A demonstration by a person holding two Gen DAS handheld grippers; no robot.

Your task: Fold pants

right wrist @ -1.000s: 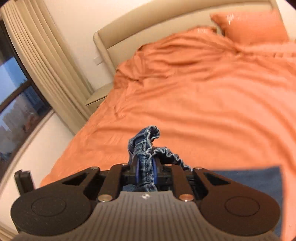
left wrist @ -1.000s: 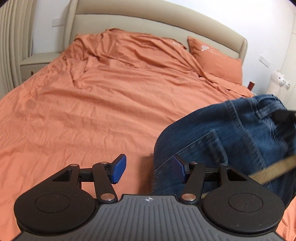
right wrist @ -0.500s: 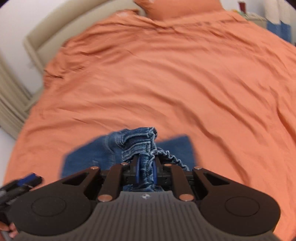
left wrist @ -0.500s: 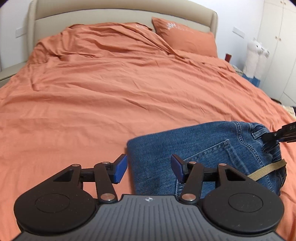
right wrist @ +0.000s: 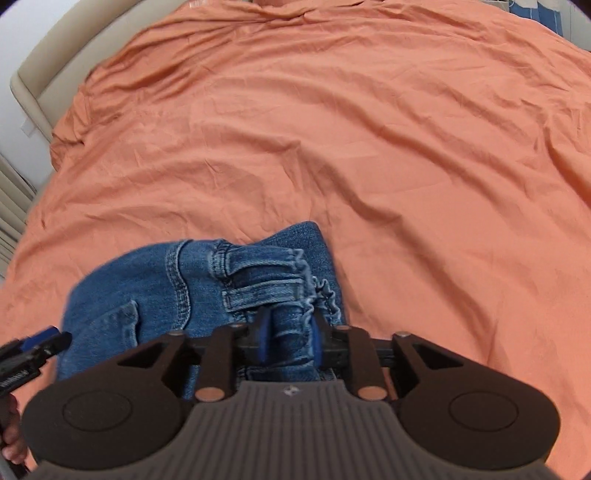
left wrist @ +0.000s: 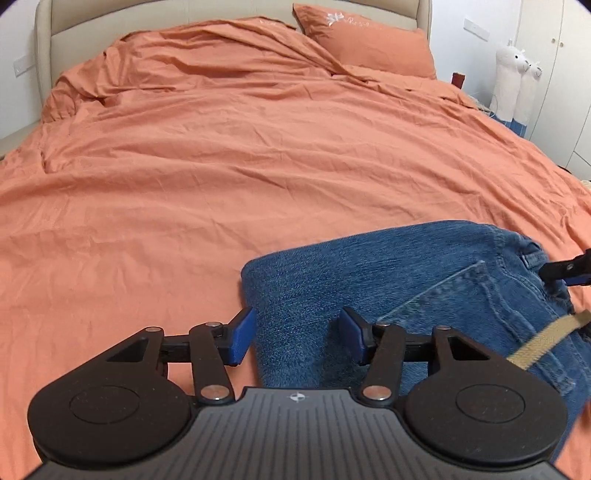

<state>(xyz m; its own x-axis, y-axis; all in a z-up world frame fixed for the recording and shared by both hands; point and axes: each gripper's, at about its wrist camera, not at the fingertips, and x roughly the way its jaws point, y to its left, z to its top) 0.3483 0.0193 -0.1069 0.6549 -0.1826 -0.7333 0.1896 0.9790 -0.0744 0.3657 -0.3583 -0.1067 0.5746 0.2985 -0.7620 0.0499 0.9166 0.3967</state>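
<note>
Folded blue jeans point(left wrist: 388, 280) lie on the orange bedspread point(left wrist: 221, 166) near the front edge. My left gripper point(left wrist: 297, 334) is open and empty, its blue pads astride the jeans' left folded edge, just above it. My right gripper point(right wrist: 288, 338) is shut on the waistband end of the jeans point(right wrist: 207, 280), a bunch of denim between its pads. The right gripper's tips show at the right edge of the left wrist view point(left wrist: 569, 267). The left gripper shows at the left edge of the right wrist view point(right wrist: 37, 343).
An orange pillow point(left wrist: 369, 48) and a beige headboard point(left wrist: 229, 14) are at the far end. A white plush toy point(left wrist: 513, 81) stands by the wardrobe at the right. A tan strap point(left wrist: 543, 341) crosses the jeans at the right.
The jeans have come down from hanging in the air onto the bed. Both grippers have lowered with them. The right gripper's pads have parted a little around the denim.
</note>
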